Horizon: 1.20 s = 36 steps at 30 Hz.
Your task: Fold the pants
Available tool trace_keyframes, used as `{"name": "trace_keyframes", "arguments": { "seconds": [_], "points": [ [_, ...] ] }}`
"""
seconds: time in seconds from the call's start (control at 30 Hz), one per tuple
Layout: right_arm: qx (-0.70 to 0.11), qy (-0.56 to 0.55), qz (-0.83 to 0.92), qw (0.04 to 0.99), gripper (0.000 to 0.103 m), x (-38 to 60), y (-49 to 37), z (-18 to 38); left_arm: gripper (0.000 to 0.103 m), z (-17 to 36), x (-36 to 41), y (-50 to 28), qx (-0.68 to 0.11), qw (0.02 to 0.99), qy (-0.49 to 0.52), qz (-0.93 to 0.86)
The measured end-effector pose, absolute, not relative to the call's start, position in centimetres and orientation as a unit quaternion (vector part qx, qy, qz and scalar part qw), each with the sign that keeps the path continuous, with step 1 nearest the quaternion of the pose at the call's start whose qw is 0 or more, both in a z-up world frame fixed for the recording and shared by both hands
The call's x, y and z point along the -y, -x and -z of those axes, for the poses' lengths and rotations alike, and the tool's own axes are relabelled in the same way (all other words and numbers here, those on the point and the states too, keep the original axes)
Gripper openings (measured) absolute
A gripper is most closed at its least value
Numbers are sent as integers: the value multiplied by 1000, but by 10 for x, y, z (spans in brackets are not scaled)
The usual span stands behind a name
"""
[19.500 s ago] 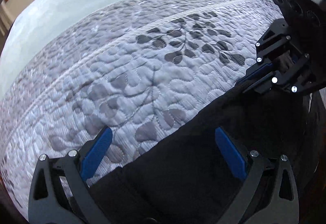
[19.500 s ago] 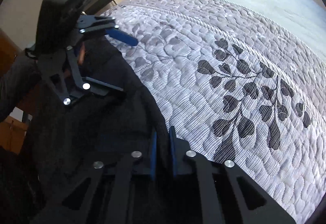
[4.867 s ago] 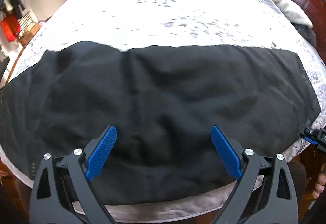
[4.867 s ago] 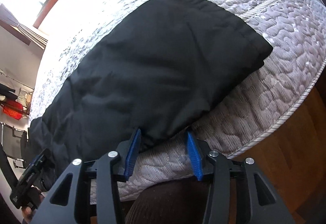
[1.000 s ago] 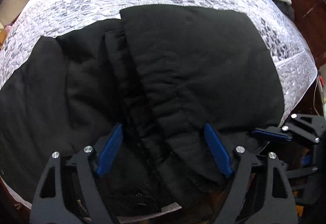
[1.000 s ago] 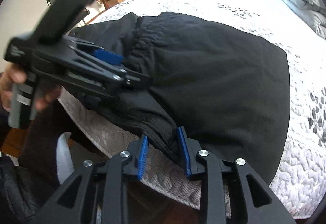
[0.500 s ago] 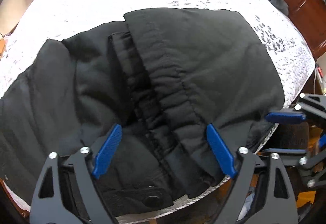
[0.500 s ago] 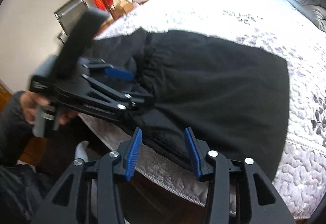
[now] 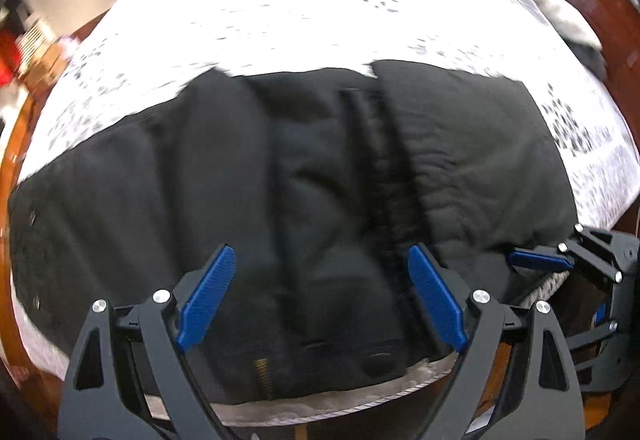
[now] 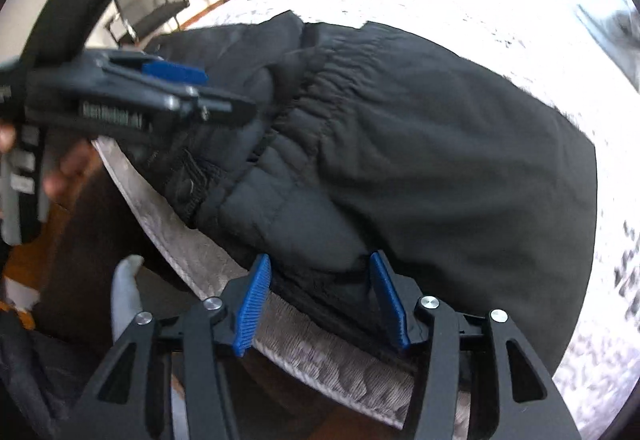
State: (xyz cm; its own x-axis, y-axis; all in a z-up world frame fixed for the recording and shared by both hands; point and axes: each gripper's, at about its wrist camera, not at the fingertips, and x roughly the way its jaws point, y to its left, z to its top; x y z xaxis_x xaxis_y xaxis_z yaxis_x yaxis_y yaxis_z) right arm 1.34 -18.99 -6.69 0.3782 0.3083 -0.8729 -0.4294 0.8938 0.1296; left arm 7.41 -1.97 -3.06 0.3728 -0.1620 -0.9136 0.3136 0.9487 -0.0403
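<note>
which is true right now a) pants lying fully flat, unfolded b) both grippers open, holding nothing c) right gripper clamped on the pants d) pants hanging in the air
b: the left gripper and the right gripper both show their blue fingers spread wide with nothing pinched between them, while the black pants lie partly folded on the bed.

One pants (image 9: 304, 176), two tools: left (image 9: 320, 300), right (image 10: 324, 300); one bed (image 9: 280, 20).
</note>
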Motion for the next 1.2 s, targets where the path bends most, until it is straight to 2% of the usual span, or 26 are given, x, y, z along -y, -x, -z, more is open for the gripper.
{"name": "trace_keyframes", "arguments": {
  "seconds": [0.03,0.07,0.1,0.17,0.23,0.3,0.47,0.6,0.7,0.77,0.9,1.0,1.2],
  "points": [
    [-510,71,-219,829,47,185,-14,68,88,30,12,-74,-541,828,-63,131],
    [-508,76,-223,828,37,183,-15,68,88,29,6,-74,-541,830,-58,122],
    [-506,76,-227,829,35,180,-15,67,88,29,-2,-74,-541,832,-51,113],
    [-504,72,-229,830,21,181,-17,66,88,27,-14,-73,-542,833,-41,102],
    [-501,61,-234,831,13,184,-17,62,88,26,-21,-70,-543,834,-33,93],
    [-502,47,-243,829,11,184,-17,59,88,25,-24,-67,-542,835,-30,88],
    [-520,30,-243,818,12,182,-22,70,89,31,-33,-61,-543,836,-17,78],
    [-532,-2,-231,815,18,186,-25,69,89,35,-42,-63,-551,833,-16,49],
    [-534,-15,-227,815,28,189,-23,61,89,34,-54,-61,-551,834,-3,37],
    [-530,-24,-229,816,44,187,-19,51,90,33,-63,-60,-552,834,2,22],
    [-507,-16,-237,828,41,175,-10,30,90,33,-77,-55,-550,835,4,9],
    [-503,-92,-237,826,38,187,-17,22,90,33,-87,-51,-551,834,12,7],
    [-543,-101,-169,817,37,189,-33,47,91,32,-106,-44,-548,836,17,-7]
  ]
}}
